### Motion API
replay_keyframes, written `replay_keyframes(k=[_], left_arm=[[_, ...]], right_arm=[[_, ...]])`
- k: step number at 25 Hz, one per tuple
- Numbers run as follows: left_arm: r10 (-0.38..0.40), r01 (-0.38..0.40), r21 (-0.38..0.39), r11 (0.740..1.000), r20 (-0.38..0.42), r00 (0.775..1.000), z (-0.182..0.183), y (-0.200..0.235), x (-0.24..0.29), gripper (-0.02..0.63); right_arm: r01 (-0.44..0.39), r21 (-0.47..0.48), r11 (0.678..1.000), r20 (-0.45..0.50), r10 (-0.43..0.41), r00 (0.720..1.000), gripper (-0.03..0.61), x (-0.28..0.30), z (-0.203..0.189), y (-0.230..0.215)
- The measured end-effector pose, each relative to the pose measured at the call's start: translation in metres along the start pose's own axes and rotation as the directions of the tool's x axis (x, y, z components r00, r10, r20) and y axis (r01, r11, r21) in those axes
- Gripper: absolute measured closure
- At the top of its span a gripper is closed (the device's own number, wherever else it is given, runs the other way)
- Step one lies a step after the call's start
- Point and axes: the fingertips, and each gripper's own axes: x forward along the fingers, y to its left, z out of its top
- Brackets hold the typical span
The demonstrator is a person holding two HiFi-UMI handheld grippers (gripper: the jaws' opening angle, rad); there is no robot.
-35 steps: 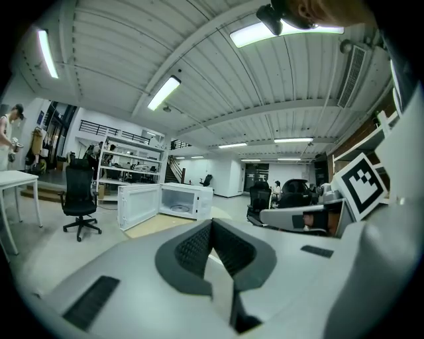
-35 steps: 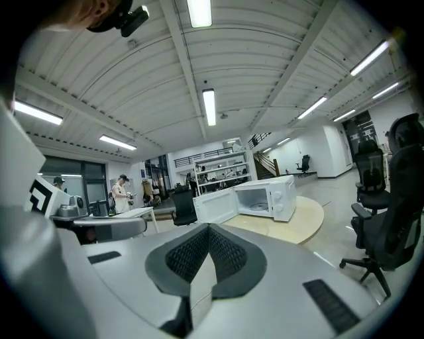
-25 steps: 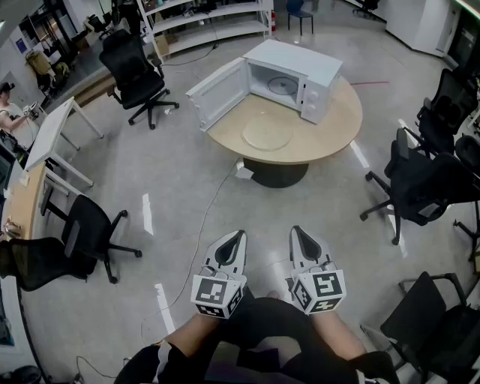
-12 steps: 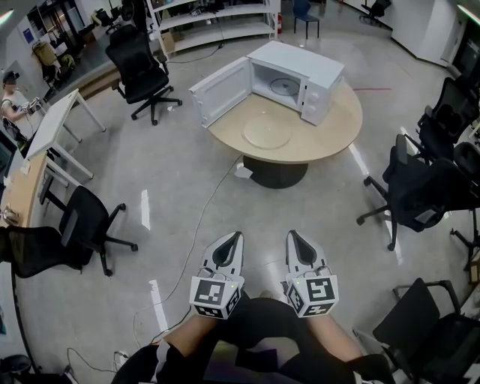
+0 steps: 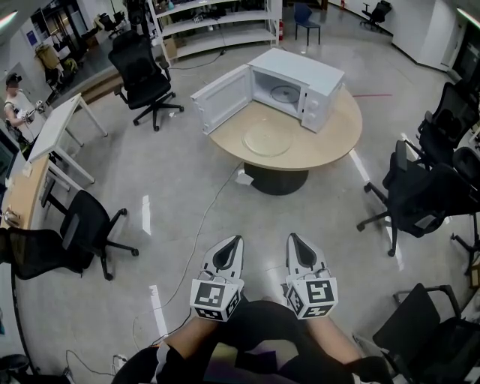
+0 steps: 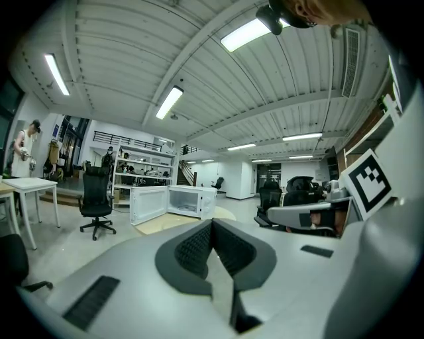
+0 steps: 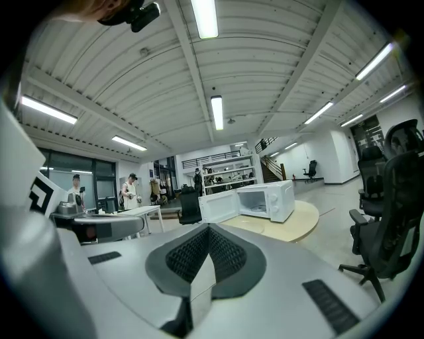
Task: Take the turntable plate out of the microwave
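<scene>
A white microwave (image 5: 300,75) stands on a round wooden table (image 5: 330,135) with its door (image 5: 223,97) swung open to the left. A clear glass turntable plate (image 5: 267,139) lies flat on the table in front of it. A round ring shape shows on the cavity floor (image 5: 283,93). My left gripper (image 5: 235,241) and right gripper (image 5: 292,238) are side by side close to my body, far from the table, both shut and empty. The left gripper view has that gripper (image 6: 212,222) aimed at the distant microwave (image 6: 173,201). The right gripper (image 7: 209,226) also faces the microwave (image 7: 262,198).
Black office chairs stand at the left (image 5: 82,229), at the back (image 5: 142,75) and along the right (image 5: 420,187). A white desk (image 5: 52,131) is at the left with a person (image 5: 15,101) behind it. A cable (image 5: 206,217) runs across the floor from the table base. Shelving (image 5: 214,19) lines the back.
The head view has shifted slightly, so the table sits a little lower in the picture. Both grippers stay shut in the same place.
</scene>
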Motion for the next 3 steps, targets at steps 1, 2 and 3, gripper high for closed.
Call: replay_keyframes(k=[1,2,3], left_arm=[[0.000,0.000,-0.001,1.000,0.000,1.000,-0.0002,0.0003,-0.0003,0.568],[0.000,0.000,-0.001,1.000,-0.001,1.000,-0.0004,0.0006,-0.0007,0.568],[0.000,0.000,-0.001,1.000,-0.001,1.000,-0.0006,0.0008,-0.0010,0.568]], right_arm=[[0.000,0.001,1.000,-0.001,0.000,1.000,0.563,0.0001,-0.0004,0.0003],[0.000,0.001,1.000,-0.001,0.000,1.000,0.563,0.0002,-0.0008,0.0005],[0.000,0.002,1.000,-0.002,0.000,1.000,0.563,0.0003,-0.0013,0.0008]])
